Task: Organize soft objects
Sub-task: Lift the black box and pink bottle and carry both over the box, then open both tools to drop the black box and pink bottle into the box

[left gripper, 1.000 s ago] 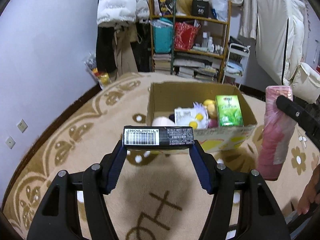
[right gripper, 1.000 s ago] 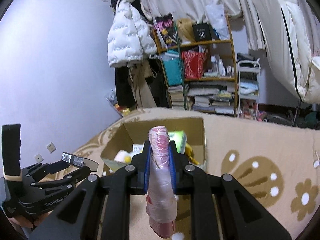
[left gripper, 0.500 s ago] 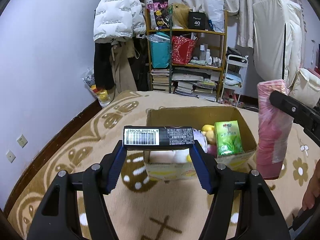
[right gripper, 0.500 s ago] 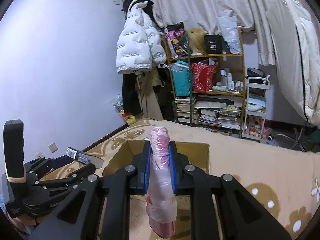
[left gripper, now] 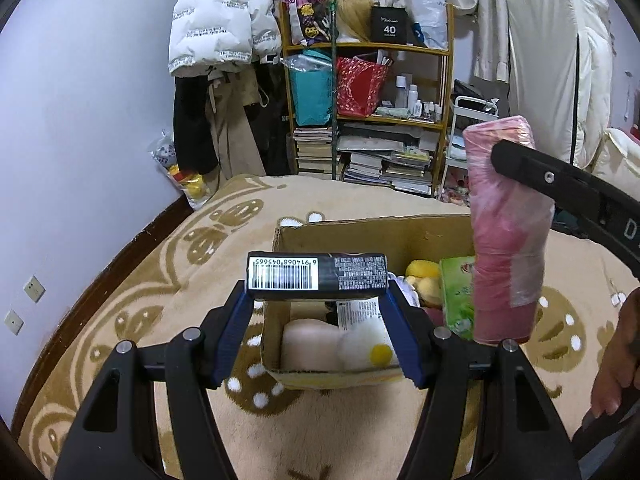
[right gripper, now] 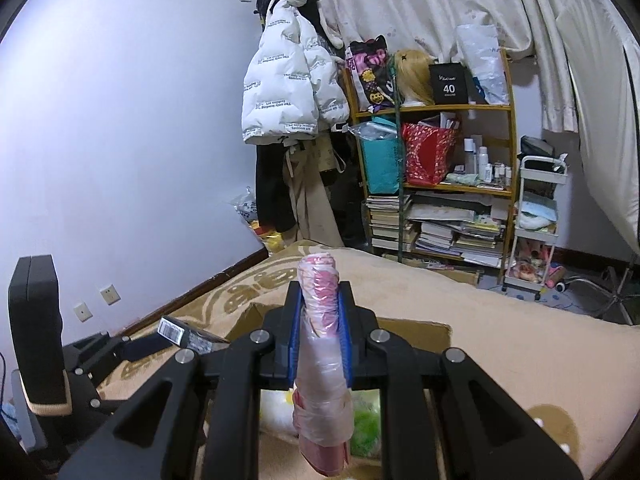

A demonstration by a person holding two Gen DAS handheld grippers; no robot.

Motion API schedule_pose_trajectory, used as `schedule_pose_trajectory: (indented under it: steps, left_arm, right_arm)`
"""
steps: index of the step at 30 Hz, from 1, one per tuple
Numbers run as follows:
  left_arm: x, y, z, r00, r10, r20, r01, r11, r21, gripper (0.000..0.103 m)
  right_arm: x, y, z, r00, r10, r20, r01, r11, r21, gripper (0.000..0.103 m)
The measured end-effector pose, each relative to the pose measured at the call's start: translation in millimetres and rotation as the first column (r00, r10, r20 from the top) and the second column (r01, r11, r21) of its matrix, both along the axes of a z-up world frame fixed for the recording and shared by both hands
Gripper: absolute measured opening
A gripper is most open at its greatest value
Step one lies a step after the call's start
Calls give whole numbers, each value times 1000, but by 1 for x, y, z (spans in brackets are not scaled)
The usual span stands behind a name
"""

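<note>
My left gripper (left gripper: 318, 312) is shut on a black packet with a white barcode (left gripper: 318, 277), held level above the near left part of an open cardboard box (left gripper: 360, 236). The box holds a pink plush (left gripper: 310, 344), a white and yellow plush (left gripper: 370, 350), a yellow toy (left gripper: 424, 280) and a green pack (left gripper: 458, 296). My right gripper (right gripper: 320, 320) is shut on an upright pink plastic-wrapped roll (right gripper: 322, 360), above the box (right gripper: 416, 332). The roll (left gripper: 506, 232) hangs over the box's right side in the left wrist view.
The box stands on a beige patterned carpet (left gripper: 160, 280). Behind it stands a wooden shelf (left gripper: 368, 112) full of books and bags, with a white jacket (left gripper: 216, 28) hanging to its left. A white trolley (right gripper: 536, 224) stands to the right.
Both grippers have moved forward and up over the box with their loads. The box now lies right beneath the fingers, and the views tilt up toward the shelf.
</note>
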State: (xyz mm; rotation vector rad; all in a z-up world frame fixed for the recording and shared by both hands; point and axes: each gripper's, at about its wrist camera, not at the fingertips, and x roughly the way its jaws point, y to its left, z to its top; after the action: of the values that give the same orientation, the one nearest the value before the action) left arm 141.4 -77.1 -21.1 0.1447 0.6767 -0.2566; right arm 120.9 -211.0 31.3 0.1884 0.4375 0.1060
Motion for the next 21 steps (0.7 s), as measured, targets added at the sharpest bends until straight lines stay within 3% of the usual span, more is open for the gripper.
schedule_pose_trajectory:
  steps: [4, 7, 12, 21]
  left_arm:
    - [10, 0, -8, 1000, 2, -20, -2, 1000, -3, 64]
    - [16, 0, -15, 999, 1, -38, -1, 1000, -14, 64]
    - [25, 3, -26, 997, -2, -77, -1, 999, -38, 64]
    - [32, 3, -35, 993, -5, -115, 0, 999, -42, 66]
  right_arm:
    - [9, 4, -4, 999, -23, 29, 23, 1000, -6, 18]
    - [20, 2, -11, 1000, -14, 15, 13, 999, 44, 18]
    - [38, -5, -32, 999, -2, -53, 10, 987, 158, 18]
    - [52, -7, -58, 983, 20, -181, 12, 985, 171, 21]
